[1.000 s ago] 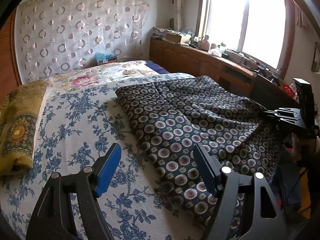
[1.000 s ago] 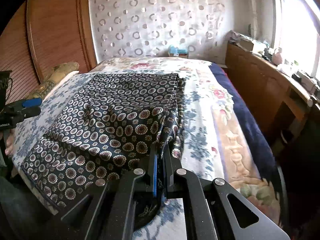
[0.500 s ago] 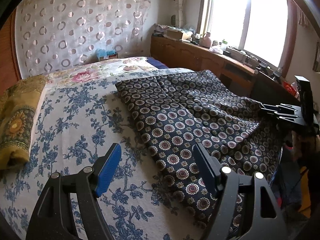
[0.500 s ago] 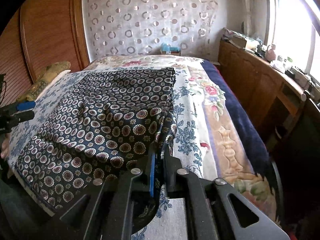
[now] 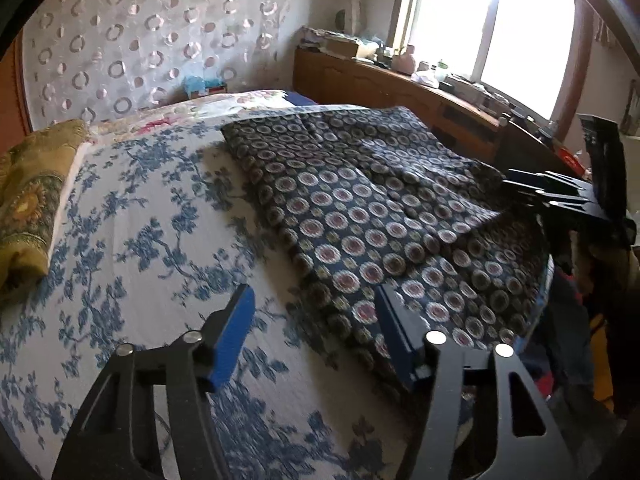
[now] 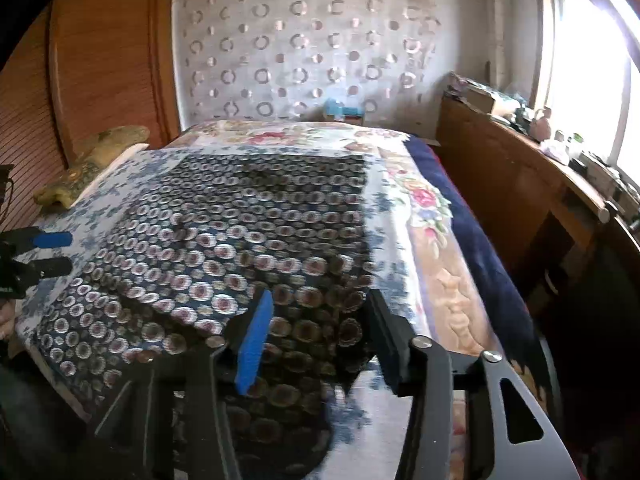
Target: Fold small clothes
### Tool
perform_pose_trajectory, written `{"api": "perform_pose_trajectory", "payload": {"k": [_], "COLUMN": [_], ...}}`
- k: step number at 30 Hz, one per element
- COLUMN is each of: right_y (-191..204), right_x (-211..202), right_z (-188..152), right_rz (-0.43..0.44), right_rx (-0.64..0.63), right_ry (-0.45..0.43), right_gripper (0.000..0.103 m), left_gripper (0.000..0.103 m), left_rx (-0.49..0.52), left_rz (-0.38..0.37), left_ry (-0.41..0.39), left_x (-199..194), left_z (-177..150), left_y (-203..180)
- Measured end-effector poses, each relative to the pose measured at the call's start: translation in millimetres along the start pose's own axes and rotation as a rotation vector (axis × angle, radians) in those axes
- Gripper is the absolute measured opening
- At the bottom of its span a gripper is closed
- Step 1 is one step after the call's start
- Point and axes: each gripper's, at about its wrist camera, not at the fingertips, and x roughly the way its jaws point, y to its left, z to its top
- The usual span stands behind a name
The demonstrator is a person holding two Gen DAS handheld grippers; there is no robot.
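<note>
Medallion-printed woven garment [image 5: 360, 216] lies folded, rumpled.

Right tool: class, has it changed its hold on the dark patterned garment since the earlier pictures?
Yes. The right tool, earlier shut on the dark patterned garment, is opening; the cloth edge lies loose between its fingers on the floral bedspread.

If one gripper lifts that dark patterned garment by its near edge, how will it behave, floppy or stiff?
Probably floppy: the dark patterned garment lies in soft folds and drapes over the bed's edge, so a lifted edge would likely sag. It looks thin and light. Pushed, it would likely bunch up rather than slide flat on the blue floral sheet.
</note>
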Motion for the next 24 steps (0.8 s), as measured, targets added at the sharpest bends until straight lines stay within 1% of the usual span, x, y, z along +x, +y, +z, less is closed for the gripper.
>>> {"api": "perform_pose_trajectory", "payload": {"k": [1,3,6,10,14,17,20,24], "right_y": [5.0,8.6,17.3,14.5,12.8,9.8,4.5,-13.4], "right_x": [0.3,4.9,6.5,15.3,22.5,19.0,10.1,-9.8], "right_z": [-0.2,0.3,-3.3,-7.2,-9.5,-5.1,-0.2,7.6], "right_rz": [0.015,0.037,0.058,0.062,0.053,0.048,0.011,-0.091], "right_rx": [-0.004,-0.010,-0.027,-0.040,-0.052,-0.059,-0.070,-0.070], "right_ry": [0.003,0.014,0.034,0.073,0.110,0.111,0.091,0.064], "right_gripper": [0.054,0.055,0.056,0.057,0.057,0.057,0.057,0.057], "left_gripper": [0.057,0.050,0.045,0.043,0.037,0.036,0.035,0.035], "left_rx": [0.000,0.000,-0.003,-0.002,0.001,0.008,0.013,0.013], "left_rz": [-0.005,-0.017,-0.034,-0.047,-0.064,-0.069,-0.072,-0.079], "left_ry": [0.006,0.019,0.040,0.053,0.064,0.068,0.071,0.074], "left_x": [-0.2,0.2,2.2,3.2,2.9,3.2,3.2,3.2], "left_z": [-1.5,-5.0,-10.4,-15.6,-17.4,-18.0,-17.5,-17.6], "left_y": [-0.9,-2.8,-5.7,-9.0,-12.7,-14.9,-15.9,-16.0]}}
